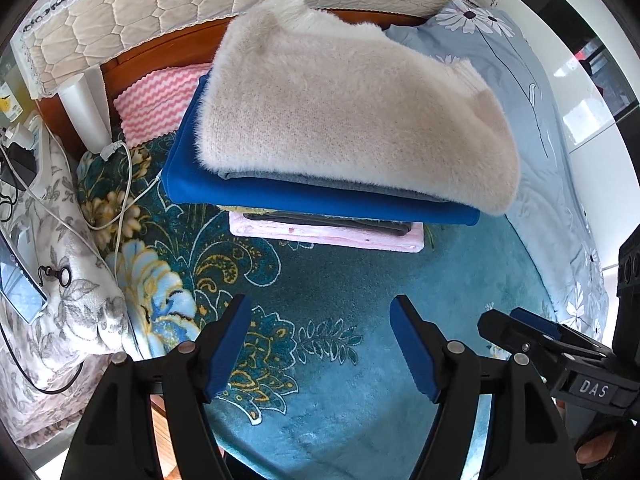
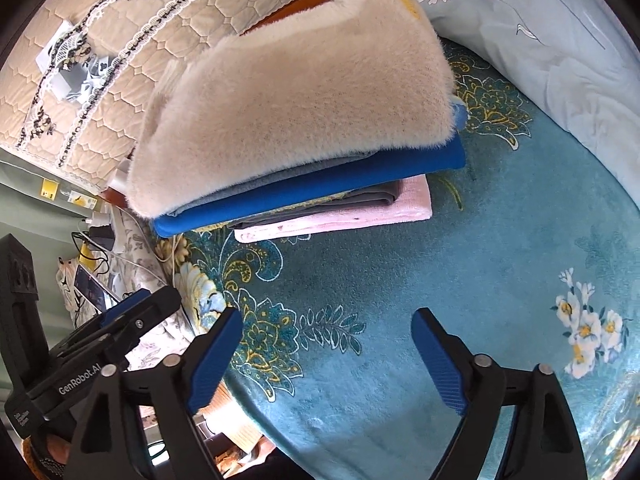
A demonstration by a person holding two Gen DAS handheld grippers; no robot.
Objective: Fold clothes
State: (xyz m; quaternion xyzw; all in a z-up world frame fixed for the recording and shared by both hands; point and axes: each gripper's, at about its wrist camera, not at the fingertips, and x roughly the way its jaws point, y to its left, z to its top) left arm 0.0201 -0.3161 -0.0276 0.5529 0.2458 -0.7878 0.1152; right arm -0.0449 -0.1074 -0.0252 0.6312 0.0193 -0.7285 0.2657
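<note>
Teal blanket, folded stack beyond spread fingers

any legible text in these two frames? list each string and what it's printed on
"DAS": white letters on the black body of the right tongs, seen in the left wrist view.
"GenRobot.AI": white letters on the black body of the left tongs, seen in the right wrist view; the last letter is partly hidden.
Small label below it on the same body: too small to read.
Yellow stickers on the wall: symbols only, blurred.
Phone screen: unreadable.

Fluffy cream sweater, plush teal blanket
</note>
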